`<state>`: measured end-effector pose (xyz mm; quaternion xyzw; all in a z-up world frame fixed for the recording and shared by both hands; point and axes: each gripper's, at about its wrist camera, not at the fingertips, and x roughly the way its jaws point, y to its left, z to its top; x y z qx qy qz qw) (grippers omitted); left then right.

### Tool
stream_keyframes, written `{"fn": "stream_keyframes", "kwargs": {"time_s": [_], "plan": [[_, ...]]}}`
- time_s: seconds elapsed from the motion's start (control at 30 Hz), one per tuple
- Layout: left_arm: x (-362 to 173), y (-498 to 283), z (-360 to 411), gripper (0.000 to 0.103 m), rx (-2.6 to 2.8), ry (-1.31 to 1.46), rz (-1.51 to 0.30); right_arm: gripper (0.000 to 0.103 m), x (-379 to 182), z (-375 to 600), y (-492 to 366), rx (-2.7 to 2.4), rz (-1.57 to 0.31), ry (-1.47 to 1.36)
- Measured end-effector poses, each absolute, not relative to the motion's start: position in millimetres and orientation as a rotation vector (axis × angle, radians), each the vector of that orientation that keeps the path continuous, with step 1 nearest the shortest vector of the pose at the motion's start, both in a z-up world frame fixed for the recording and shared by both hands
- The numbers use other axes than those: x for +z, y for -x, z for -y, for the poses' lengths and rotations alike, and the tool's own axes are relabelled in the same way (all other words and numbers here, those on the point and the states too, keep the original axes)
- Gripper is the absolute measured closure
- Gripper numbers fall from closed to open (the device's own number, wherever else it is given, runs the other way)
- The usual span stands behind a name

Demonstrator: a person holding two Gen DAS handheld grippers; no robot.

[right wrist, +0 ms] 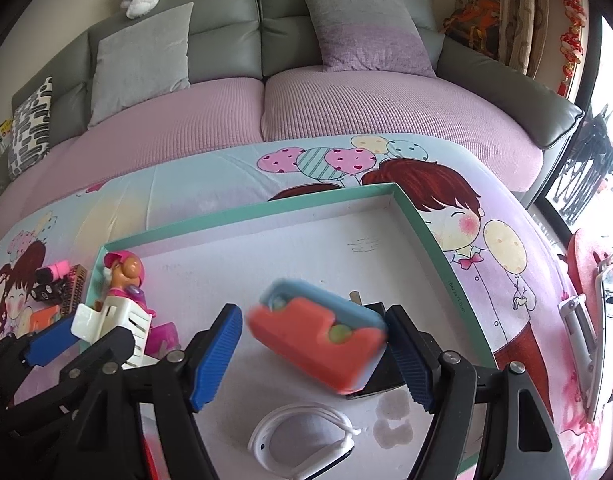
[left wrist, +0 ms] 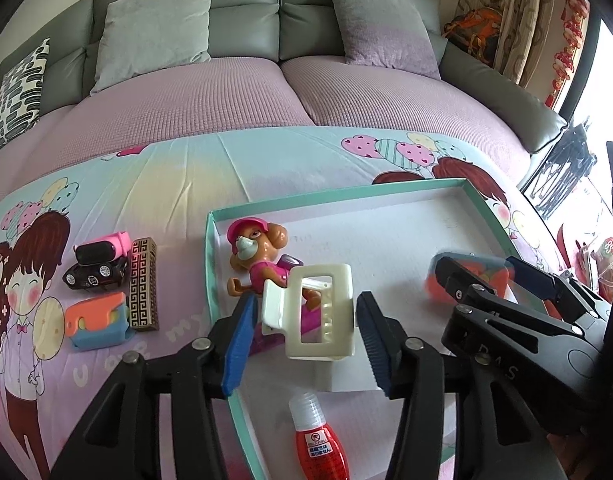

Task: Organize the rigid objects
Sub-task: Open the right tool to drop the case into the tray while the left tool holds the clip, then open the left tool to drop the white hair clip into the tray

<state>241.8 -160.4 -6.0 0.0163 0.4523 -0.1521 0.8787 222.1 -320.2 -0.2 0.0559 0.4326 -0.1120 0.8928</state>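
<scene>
A white hair claw clip (left wrist: 312, 312) lies between the blue pads of my left gripper (left wrist: 306, 300), tilted over a pink toy dog (left wrist: 258, 252). A thin gap shows on each side, so the gripper is open. The same clip (right wrist: 106, 320) shows in the right wrist view. An orange-and-blue block (right wrist: 318, 336), blurred, sits between the fingers of my right gripper (right wrist: 314, 312). It is close against the right pad (right wrist: 410, 360) and clear of the left one, so this gripper is open too. Both are over a teal-rimmed white box (left wrist: 346, 196).
The box also holds a red bottle (left wrist: 320, 440), a white band (right wrist: 302, 432) and a black item (right wrist: 370, 380). Left of it on the cartoon cloth lie a black toy car (left wrist: 94, 276), a patterned gold case (left wrist: 144, 284) and another orange-blue block (left wrist: 96, 320). A grey sofa stands behind.
</scene>
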Motion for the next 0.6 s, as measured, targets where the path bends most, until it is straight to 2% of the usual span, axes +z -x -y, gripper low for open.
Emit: {"fn": "stream_keyframes", "kwargs": {"time_s": [0.07, 0.23, 0.33, 0.47, 0.6], "plan": [[-4, -241, 158, 0.047, -0.319, -0.026, -0.941, 0.022, 1, 321, -221, -0.234, -0.891, -0.118], [6, -238, 152, 0.044, -0.316, -0.02, -0.916, 0.007, 11, 323, -217, -0.241, -0.851, -0.122], [13, -236, 146, 0.037, -0.296, -0.012, -0.892, 0.001, 15, 323, -216, -0.236, -0.824, -0.13], [19, -236, 137, 0.033, -0.266, -0.006, -0.872, 0.0, 17, 321, -215, -0.221, -0.805, -0.129], [19, -239, 123, 0.024, -0.21, 0.011, -0.869, 0.0, 16, 314, -217, -0.202, -0.803, -0.113]]}}
